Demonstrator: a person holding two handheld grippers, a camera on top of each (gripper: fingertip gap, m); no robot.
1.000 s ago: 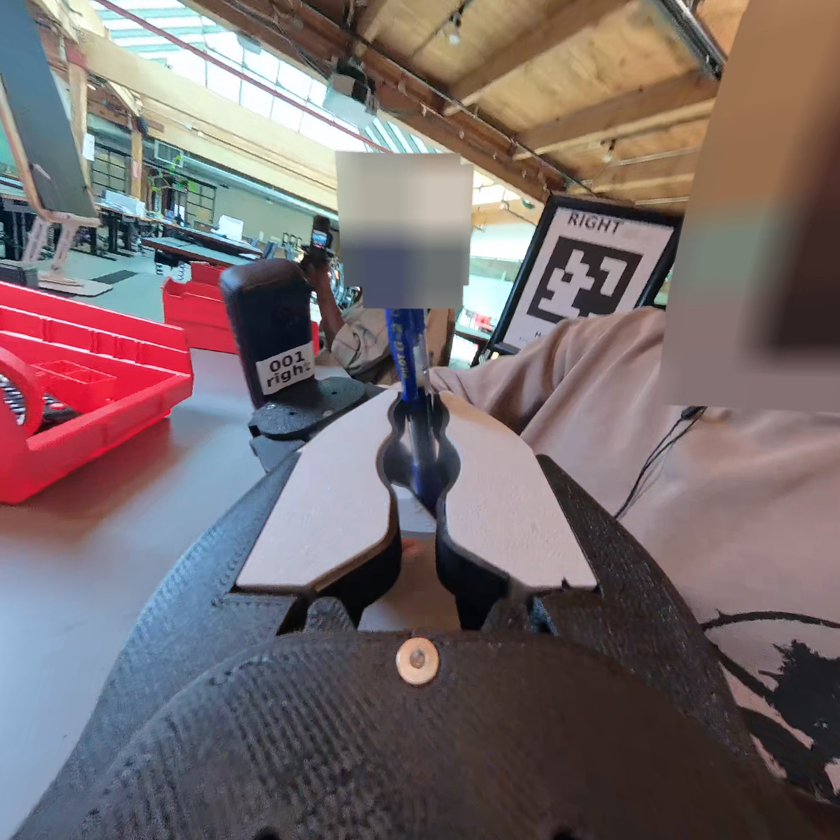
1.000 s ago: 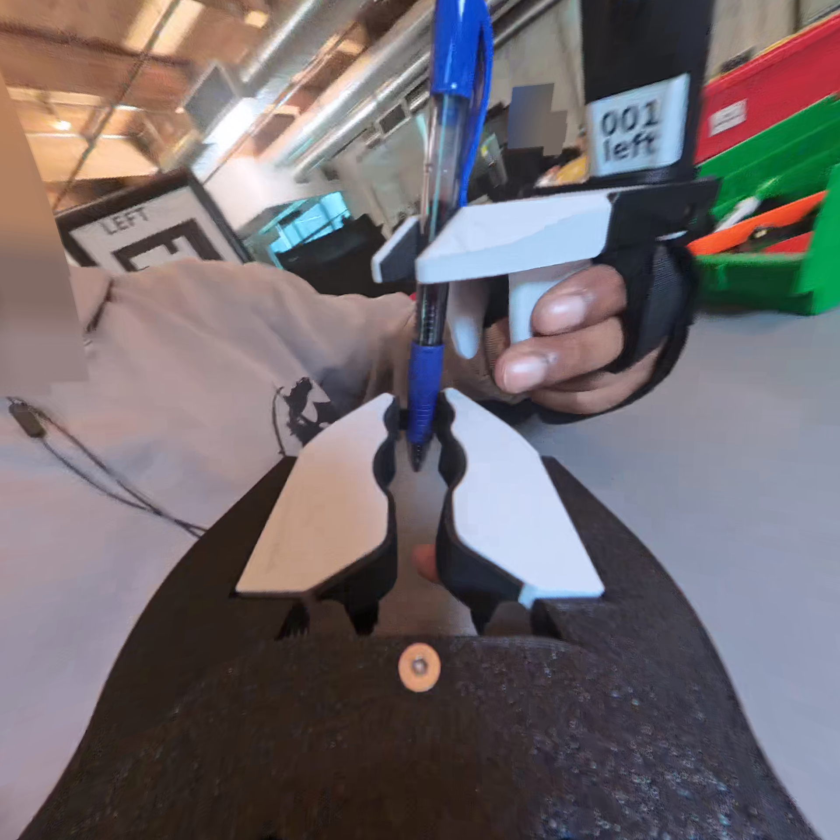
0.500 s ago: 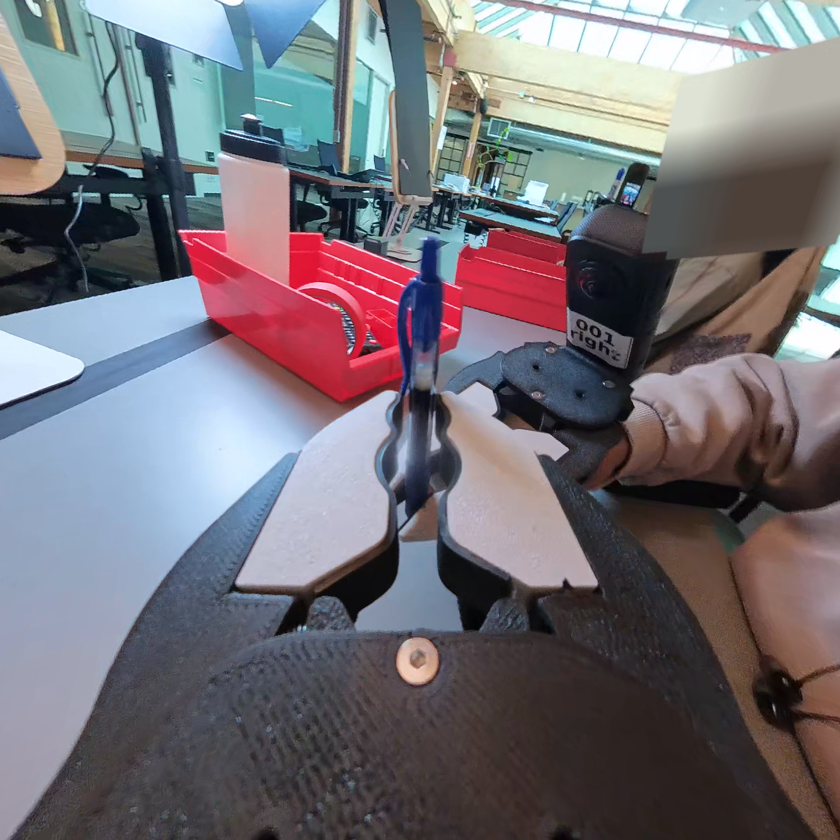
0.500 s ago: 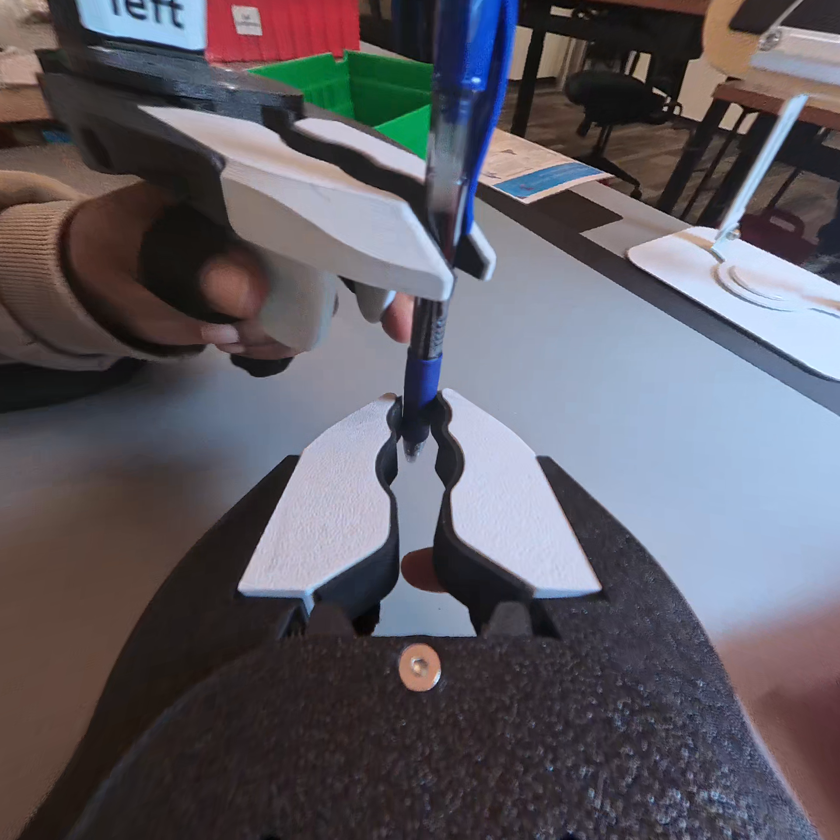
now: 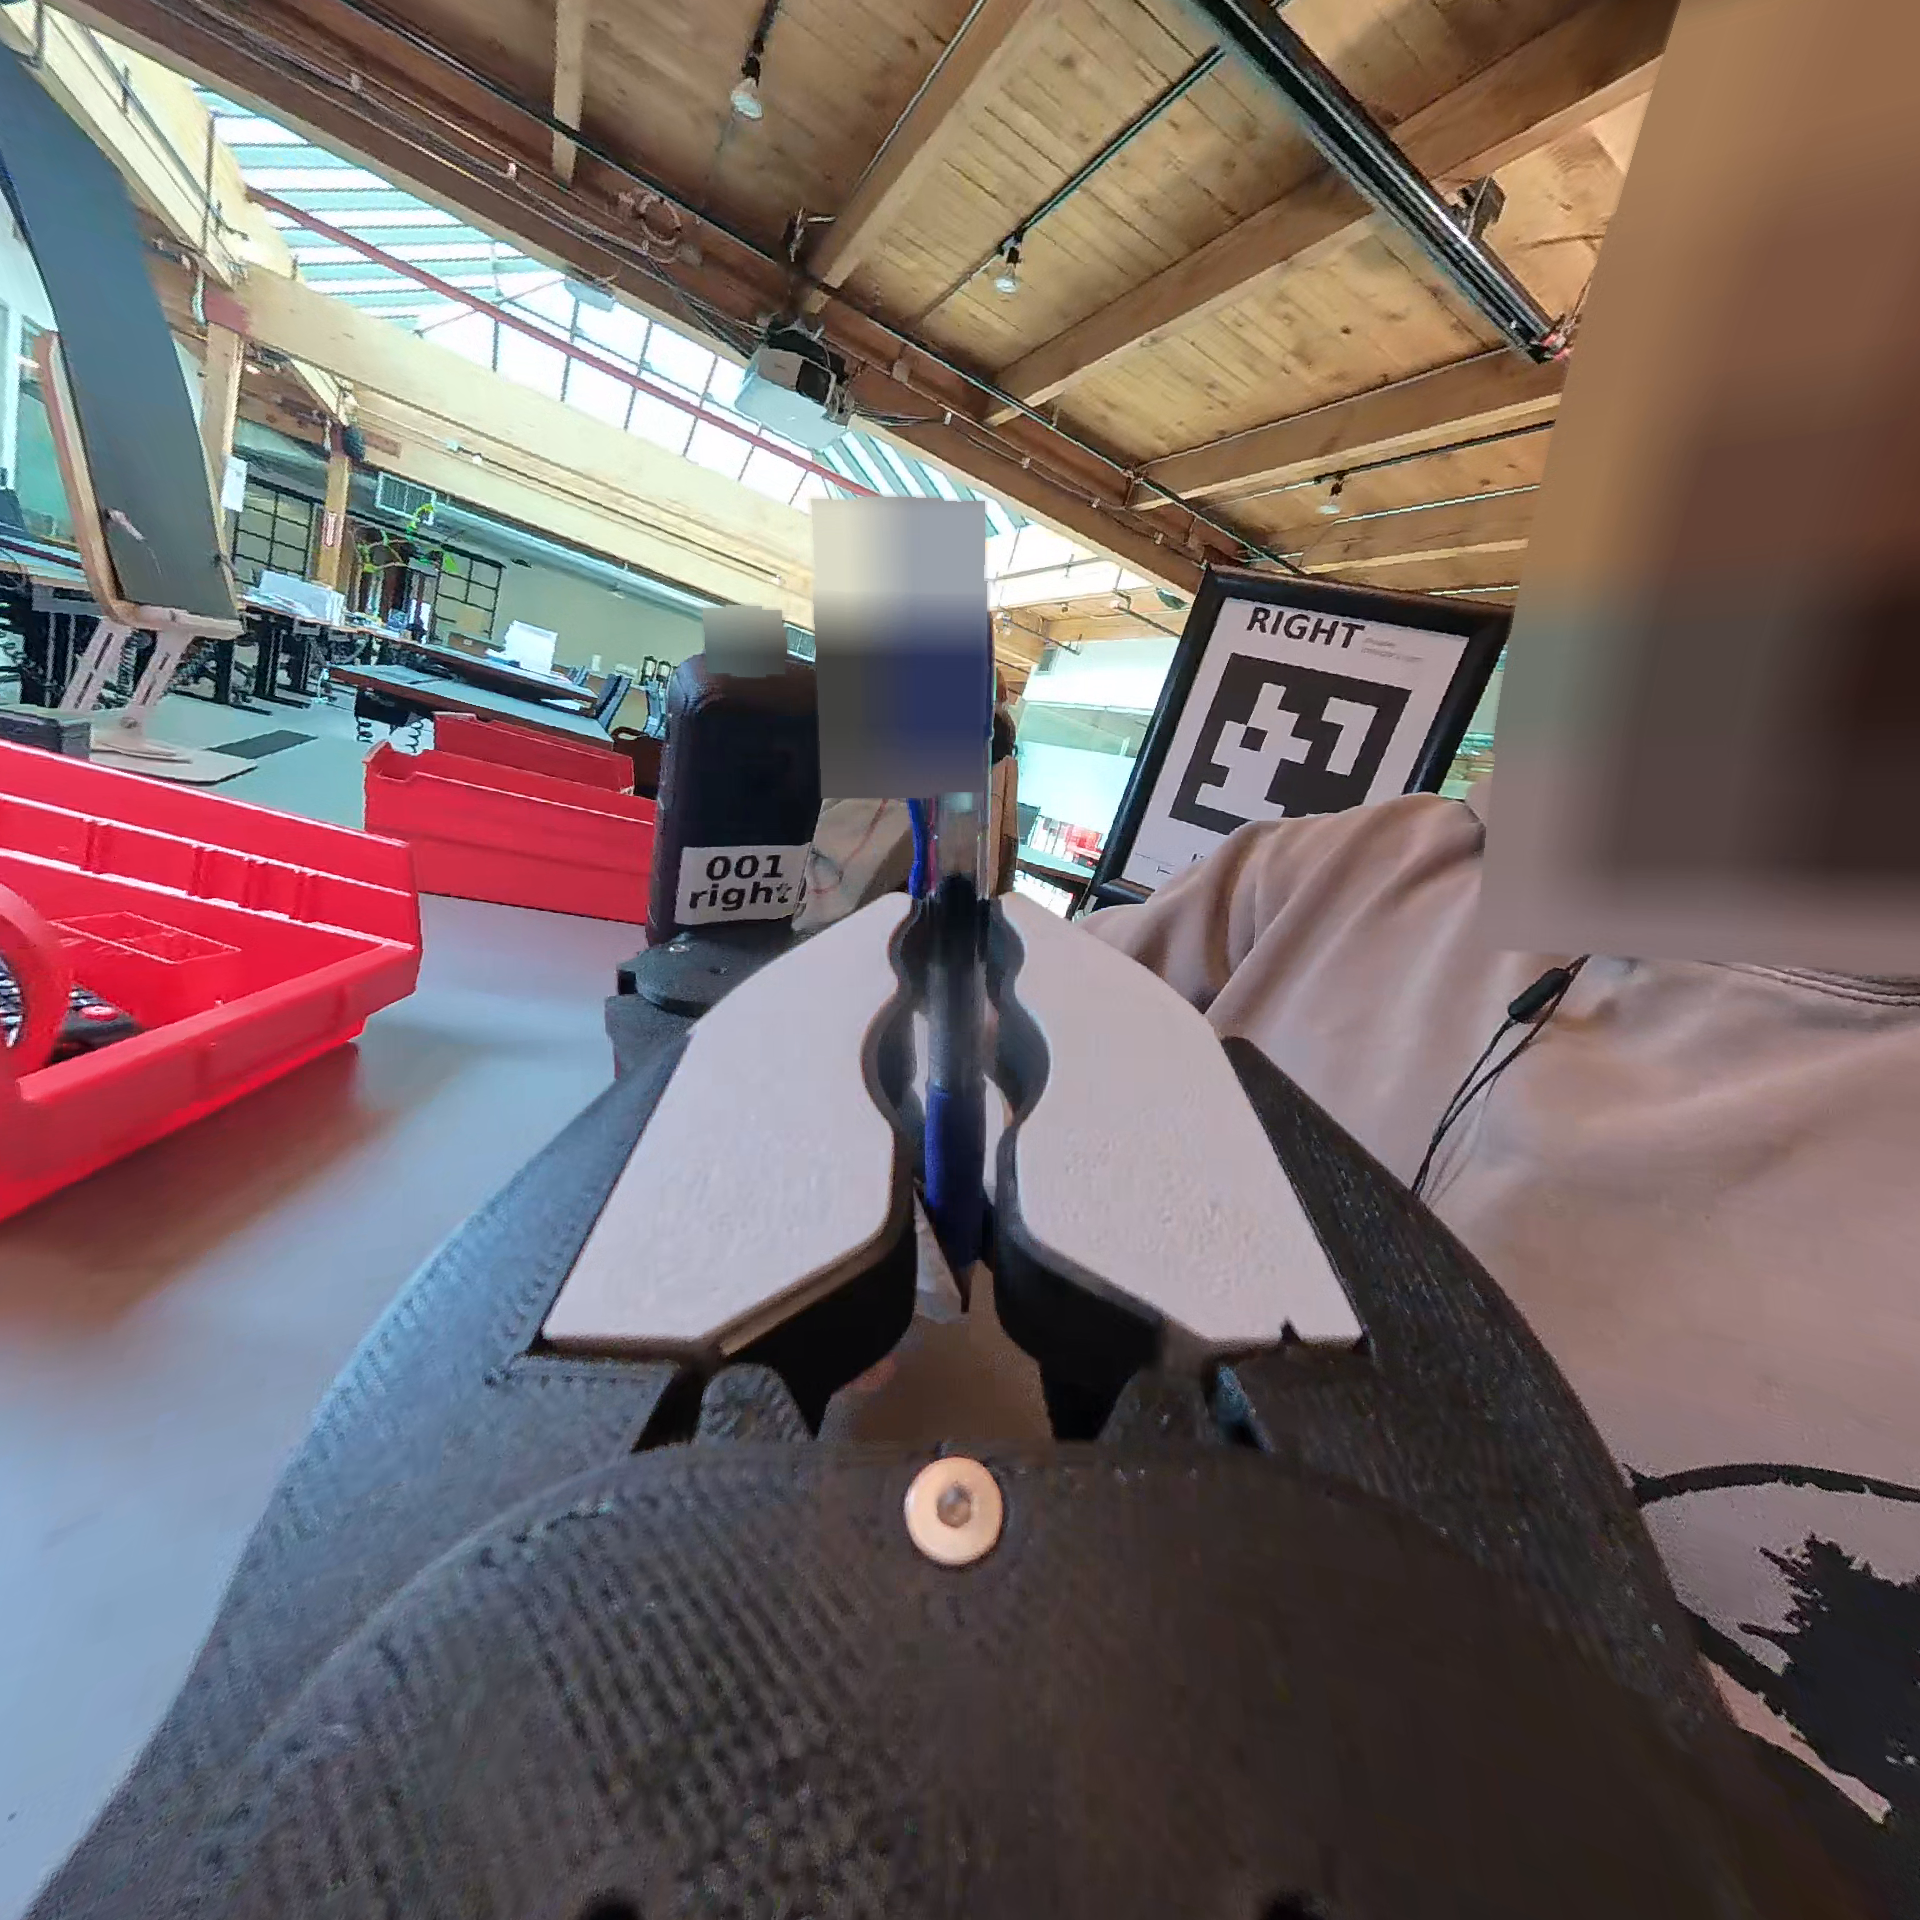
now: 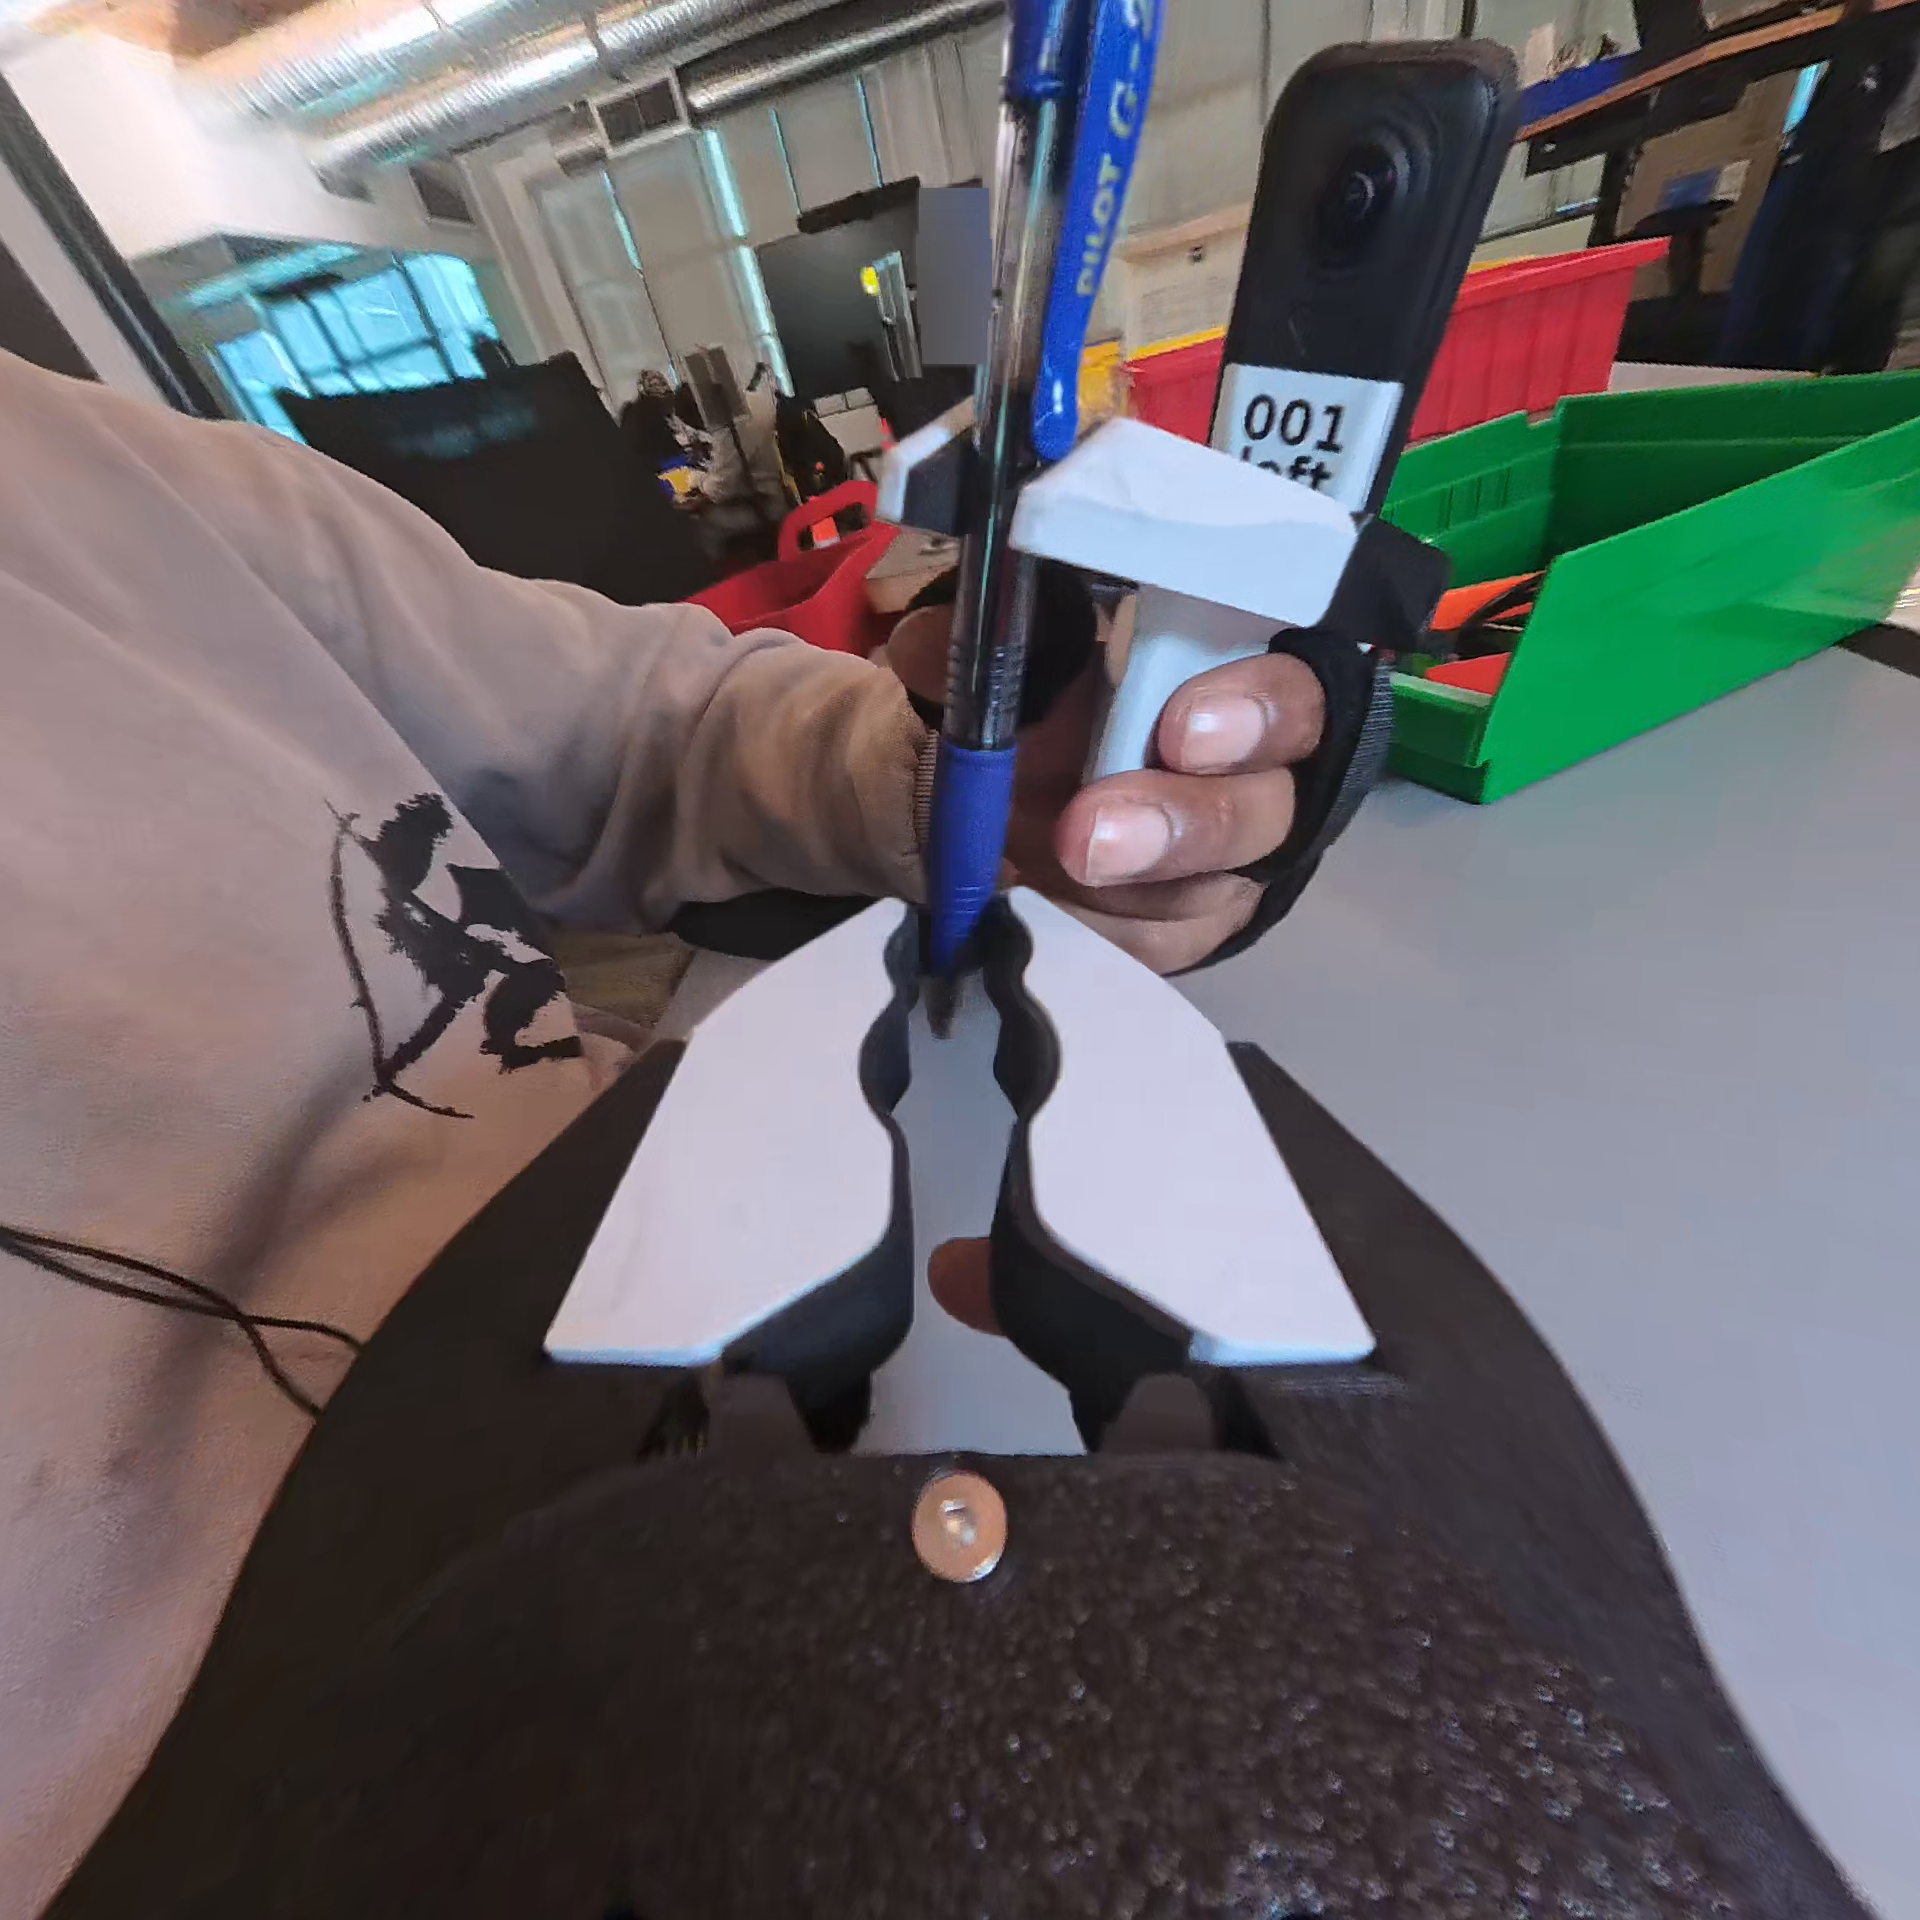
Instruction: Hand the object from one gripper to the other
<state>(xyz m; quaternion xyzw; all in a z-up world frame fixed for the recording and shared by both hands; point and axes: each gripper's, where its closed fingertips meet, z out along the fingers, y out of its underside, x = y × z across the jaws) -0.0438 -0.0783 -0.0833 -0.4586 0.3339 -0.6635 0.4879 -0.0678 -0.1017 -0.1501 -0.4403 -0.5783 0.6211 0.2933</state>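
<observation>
We see one blue pen [image 6: 971, 831] upright, clenched by both the left gripper [image 5: 951, 914] around its clear barrel and the right gripper [image 6: 951, 920] around its blue grip, above the grey table [image 6: 1558, 1039], with two red bins [image 5: 208, 935] left and one green bin [image 6: 1714, 561] behind.

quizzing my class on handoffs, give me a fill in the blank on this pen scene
1. Both grippers are shut on one ____ pen.
2. The right gripper pinches the pen near its ____.
3. The left gripper grips the pen's clear ____.
4. Behind the left gripper's hand stands a ____ bin.

Missing words: blue; tip; barrel; green
</observation>
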